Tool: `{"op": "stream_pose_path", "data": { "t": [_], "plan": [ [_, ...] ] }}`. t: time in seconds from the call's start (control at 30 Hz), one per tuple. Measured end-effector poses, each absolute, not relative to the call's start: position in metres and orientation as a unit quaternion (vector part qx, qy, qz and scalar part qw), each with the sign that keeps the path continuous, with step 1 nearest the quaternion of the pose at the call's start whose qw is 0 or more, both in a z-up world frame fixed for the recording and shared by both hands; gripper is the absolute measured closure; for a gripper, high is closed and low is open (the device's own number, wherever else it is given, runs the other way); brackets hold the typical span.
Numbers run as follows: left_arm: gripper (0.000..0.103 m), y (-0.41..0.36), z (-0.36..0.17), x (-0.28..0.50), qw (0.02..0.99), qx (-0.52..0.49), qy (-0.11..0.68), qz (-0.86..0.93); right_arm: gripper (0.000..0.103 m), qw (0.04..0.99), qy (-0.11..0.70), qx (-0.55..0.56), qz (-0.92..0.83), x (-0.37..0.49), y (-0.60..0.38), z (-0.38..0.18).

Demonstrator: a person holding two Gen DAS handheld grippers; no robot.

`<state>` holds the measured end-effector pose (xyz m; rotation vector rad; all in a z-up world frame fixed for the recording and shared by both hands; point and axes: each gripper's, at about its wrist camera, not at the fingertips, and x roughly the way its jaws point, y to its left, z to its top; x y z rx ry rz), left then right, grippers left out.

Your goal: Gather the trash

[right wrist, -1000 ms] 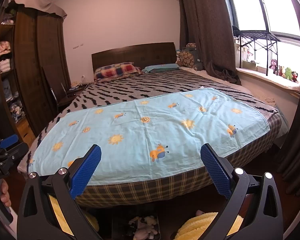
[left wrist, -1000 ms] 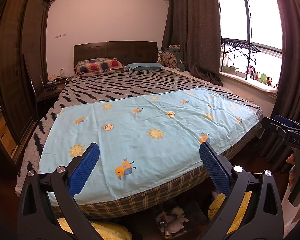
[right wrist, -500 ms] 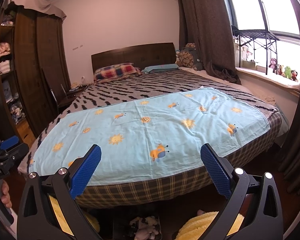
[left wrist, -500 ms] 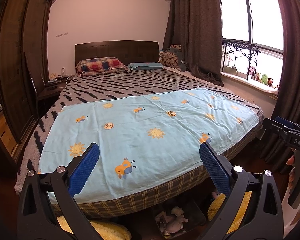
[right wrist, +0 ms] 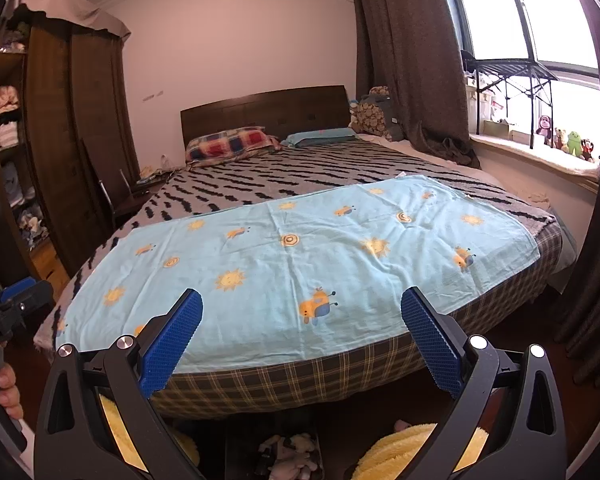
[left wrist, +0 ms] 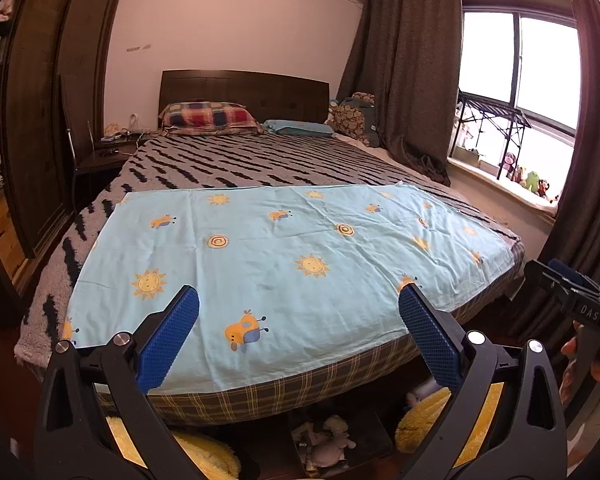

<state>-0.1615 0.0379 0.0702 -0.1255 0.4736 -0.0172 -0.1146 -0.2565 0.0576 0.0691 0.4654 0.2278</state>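
My left gripper (left wrist: 298, 334) is open and empty, its blue pads held above the foot of a bed. My right gripper (right wrist: 300, 334) is open and empty too, beside it to the right; its body also shows at the right edge of the left wrist view (left wrist: 580, 304). A light blue sheet with suns and bees (left wrist: 284, 264) (right wrist: 296, 256) lies flat over the near half of the bed. No trash stands out on the sheet. A small heap of soft toys and scraps (left wrist: 328, 444) (right wrist: 288, 456) lies on the floor under the bed's foot.
A zebra-striped blanket (left wrist: 252, 164) and pillows (left wrist: 208, 118) cover the far half. Yellow fluffy slippers (left wrist: 432, 416) lie on the floor below me. A dark wardrobe (left wrist: 32, 120) and nightstand (left wrist: 104, 156) stand left; curtains (left wrist: 404, 80) and a window sill with toys (left wrist: 528, 180) are right.
Both views have tilted up and shifted slightly rightward; the bed sits a little lower in frame. Both grippers stay open and empty.
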Motion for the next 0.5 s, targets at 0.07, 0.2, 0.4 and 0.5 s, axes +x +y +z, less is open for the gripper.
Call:
{"op": "stream_pose_path", "data": {
  "t": [0.07,0.2,0.4,0.5],
  "plan": [
    [0.008,0.0354,0.0707,-0.1637,0.973,-0.048,0.224,-0.002,0.003,0.966,0.232,0.035,0.111,-0.1135,-0.2572,0.0567],
    [0.008,0.0283,0.072,-0.1654,0.975,-0.027,0.221,-0.003,0.003,0.966,0.232,0.036,0.109,-0.1131,-0.2594,0.0569],
    [0.008,0.0304,0.0721,-0.1611,0.972,-0.034,0.231,-0.003,0.003,0.967,0.229,0.033,0.106,-0.1119,-0.2598,0.0572],
    [0.008,0.0319,0.0714,-0.1595,0.972,-0.034,0.231,-0.002,0.003,0.967,0.231,0.027,0.103,-0.1081,-0.2595,0.0549]
  ]
}}
